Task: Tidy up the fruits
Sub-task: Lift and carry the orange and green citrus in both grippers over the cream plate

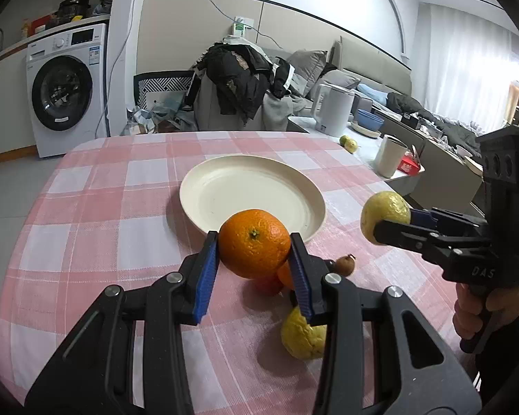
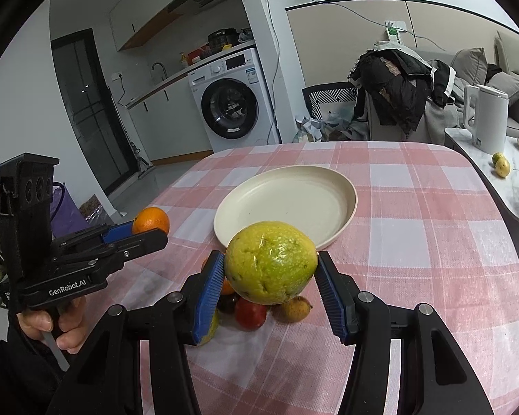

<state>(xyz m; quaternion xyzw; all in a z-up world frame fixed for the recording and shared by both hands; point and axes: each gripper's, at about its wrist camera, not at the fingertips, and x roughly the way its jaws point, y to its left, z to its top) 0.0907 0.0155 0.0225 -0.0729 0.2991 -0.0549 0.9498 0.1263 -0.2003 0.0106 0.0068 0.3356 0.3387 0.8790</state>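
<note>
Both fruits are lifted and the step in hand looks like the carry to the plate (image 1: pixel 225 180), which sits bare on the counter (image 1: pixel 97 207) just beyond the 2 claws. The left claw (image 1: pixel 254 254) is clenched on the orange (image 1: pixel 254 242), its blue ribbed pads (image 1: pixel 209 269) pressing the sides, and the fruit hangs above the near rim of the plate. The right claw (image 2: pixel 271 276) grips a yellow-green fruit (image 2: pixel 271 263) the same way, also held in the air short of the plate.

The next move probably calls for each claw to reach forward over the shallow dish, lower, then ease apart so the round fruit does not roll off the low rim.

The orange has a dimpled, glossy peel with a small green stem scar. The yellow-green fruit is duller, with pale scuffs and cracks in its skin. The plate is smooth, cream and matte. The cloth is a woven pink-and-white check. Beneath the claws, a small heap of fruit (image 2: pixel 256 311) waits on the cloth: red, yellow and dark pieces.
</note>
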